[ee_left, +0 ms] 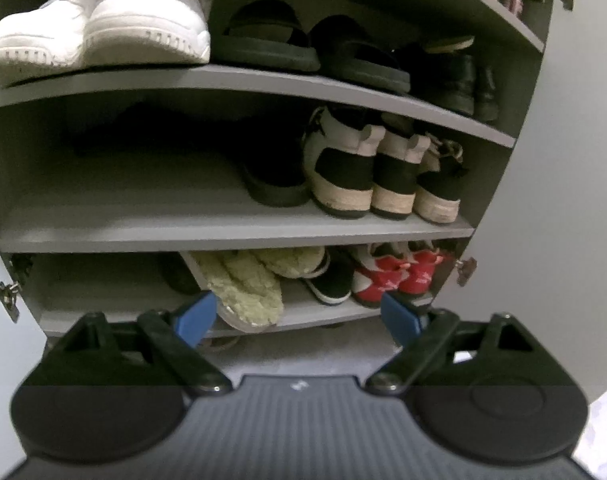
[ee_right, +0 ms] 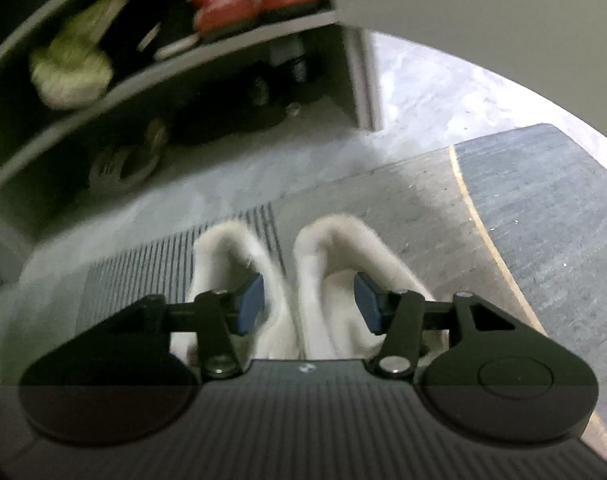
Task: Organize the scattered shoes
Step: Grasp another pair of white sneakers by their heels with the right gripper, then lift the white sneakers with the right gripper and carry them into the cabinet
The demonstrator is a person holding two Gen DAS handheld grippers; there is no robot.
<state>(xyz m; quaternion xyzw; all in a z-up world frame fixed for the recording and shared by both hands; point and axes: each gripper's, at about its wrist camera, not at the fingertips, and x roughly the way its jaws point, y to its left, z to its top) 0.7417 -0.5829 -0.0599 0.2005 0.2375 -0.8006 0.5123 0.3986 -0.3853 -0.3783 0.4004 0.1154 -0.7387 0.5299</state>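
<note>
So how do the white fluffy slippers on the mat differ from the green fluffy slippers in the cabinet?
The white fluffy slippers lie side by side on the floor mat; the green fluffy slippers are already shelved on the bottom shelf.
The white pair lies flat; one green slipper leans tilted, poking over the shelf edge.
The right tongs straddle the white pair; the left tongs hold nothing.
Both pairs are fuzzy.

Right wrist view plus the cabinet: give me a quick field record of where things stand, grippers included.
floor pair: two white fuzzy slippers side by side on the grey mat
right gripper: open, one blue pad inside each slipper, straddling the adjoining walls, not yet pinching
left gripper: open wide, empty, facing the cabinet
middle shelf: left half free, black-and-white sneakers at right
bottom shelf: green fuzzy slippers, red sneakers
</note>
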